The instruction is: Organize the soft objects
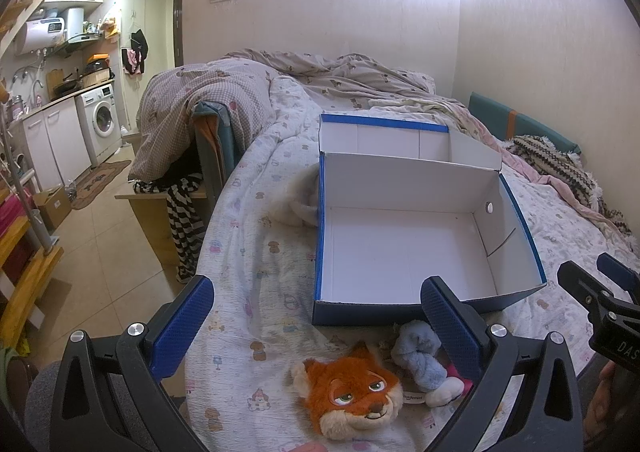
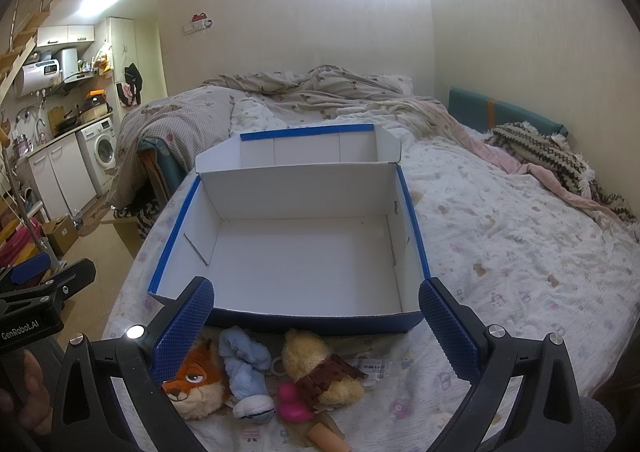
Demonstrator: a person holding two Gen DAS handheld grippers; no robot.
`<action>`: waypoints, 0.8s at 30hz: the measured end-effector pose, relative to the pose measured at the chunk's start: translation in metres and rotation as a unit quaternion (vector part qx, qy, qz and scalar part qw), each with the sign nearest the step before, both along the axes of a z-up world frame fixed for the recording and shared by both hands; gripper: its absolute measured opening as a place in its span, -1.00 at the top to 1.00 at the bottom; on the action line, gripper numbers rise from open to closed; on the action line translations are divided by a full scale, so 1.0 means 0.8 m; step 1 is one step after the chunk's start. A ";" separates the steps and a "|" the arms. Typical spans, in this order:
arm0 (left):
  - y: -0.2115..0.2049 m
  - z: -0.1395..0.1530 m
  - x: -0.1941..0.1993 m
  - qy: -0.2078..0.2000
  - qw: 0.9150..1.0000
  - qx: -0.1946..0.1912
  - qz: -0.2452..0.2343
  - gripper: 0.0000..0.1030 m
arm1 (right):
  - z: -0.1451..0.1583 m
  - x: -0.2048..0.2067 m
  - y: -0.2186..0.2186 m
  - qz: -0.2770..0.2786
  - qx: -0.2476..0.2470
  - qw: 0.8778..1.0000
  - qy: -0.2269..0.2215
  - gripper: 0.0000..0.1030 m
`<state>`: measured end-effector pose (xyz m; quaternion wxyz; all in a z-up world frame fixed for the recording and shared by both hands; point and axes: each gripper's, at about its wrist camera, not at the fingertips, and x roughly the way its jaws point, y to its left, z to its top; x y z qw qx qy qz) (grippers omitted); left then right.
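Observation:
An open blue box with a white inside lies empty on the bed. In front of it lie an orange fox plush head, a light blue plush, a yellow bear plush and a pink toy. A white plush lies at the box's left side. My left gripper is open above the fox. My right gripper is open above the toys. Both are empty.
The bed's left edge drops to a tiled floor with a low wooden stand. Rumpled quilts and a knitted blanket lie at the far side. A peach-coloured object lies at the near edge.

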<state>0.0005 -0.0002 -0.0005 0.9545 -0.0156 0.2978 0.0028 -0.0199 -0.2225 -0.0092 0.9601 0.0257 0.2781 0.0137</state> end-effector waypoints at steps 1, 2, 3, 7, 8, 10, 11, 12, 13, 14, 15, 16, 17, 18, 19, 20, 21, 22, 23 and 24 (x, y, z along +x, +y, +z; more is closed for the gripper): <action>0.000 0.000 0.000 0.000 1.000 0.000 0.000 -1.00 | 0.000 0.000 0.000 0.000 0.000 1.000 0.000 -1.00; 0.000 0.000 0.000 0.000 1.000 0.000 0.000 -1.00 | 0.000 0.000 0.000 0.000 -0.001 1.000 0.000 -1.00; 0.000 0.000 0.000 0.000 1.000 -0.001 0.000 -1.00 | 0.000 0.000 0.000 0.000 0.000 1.000 0.000 -1.00; 0.000 0.000 0.000 0.001 1.000 0.000 0.000 -1.00 | 0.000 0.000 0.000 0.000 0.000 1.000 0.000 -1.00; 0.000 0.000 0.000 0.001 1.000 -0.001 0.000 -1.00 | 0.000 0.000 0.000 0.000 0.000 1.000 0.000 -1.00; 0.000 0.000 0.000 0.001 1.000 -0.001 0.000 -1.00 | 0.000 0.000 0.000 0.000 0.000 1.000 0.000 -1.00; 0.000 0.000 -0.001 0.000 1.000 0.000 0.000 -1.00 | 0.000 0.000 0.001 0.000 0.000 1.000 0.000 -1.00; 0.000 0.000 0.000 0.000 1.000 0.000 0.000 -1.00 | 0.000 0.000 0.001 0.000 0.000 1.000 0.000 -1.00; 0.000 0.000 0.000 0.000 1.000 -0.001 0.000 -1.00 | 0.000 0.000 0.001 0.000 -0.001 1.000 0.000 -1.00; 0.000 0.000 0.000 0.001 1.000 -0.001 0.000 -1.00 | 0.000 0.000 0.001 0.000 0.000 1.000 0.000 -1.00; 0.000 -0.003 0.001 0.001 1.000 -0.001 0.000 -1.00 | 0.000 0.000 0.001 0.000 0.000 1.000 0.000 -1.00; 0.000 -0.005 0.002 0.001 1.000 -0.001 0.000 -1.00 | 0.000 0.000 0.001 0.000 -0.001 1.000 0.000 -1.00; 0.000 -0.004 0.001 0.001 1.000 -0.001 0.000 -1.00 | 0.000 0.000 0.001 0.000 -0.001 1.000 0.000 -1.00; 0.000 -0.004 0.001 0.001 1.000 -0.001 0.000 -1.00 | 0.000 0.000 0.001 0.000 -0.001 1.000 0.000 -1.00; 0.000 -0.004 0.001 0.001 1.000 -0.001 0.000 -1.00 | 0.000 0.000 0.001 0.000 -0.001 1.000 0.000 -1.00; 0.000 -0.004 0.001 0.001 1.000 -0.001 0.000 -1.00 | 0.000 0.000 0.001 0.000 -0.001 1.000 -0.001 -1.00; 0.000 -0.004 0.001 0.001 1.000 -0.001 0.000 -1.00 | 0.000 0.000 0.001 0.000 -0.001 1.000 -0.001 -1.00; 0.000 -0.004 0.001 0.001 1.000 -0.001 0.000 -1.00 | 0.000 0.000 0.001 0.000 -0.001 1.000 -0.001 -1.00; 0.000 -0.004 0.001 0.000 1.000 -0.001 0.000 -1.00 | 0.000 0.000 0.001 0.000 -0.001 1.000 -0.001 -1.00; 0.000 -0.004 0.001 0.001 1.000 -0.001 0.000 -1.00 | 0.000 0.000 0.001 0.000 -0.001 1.000 0.000 -1.00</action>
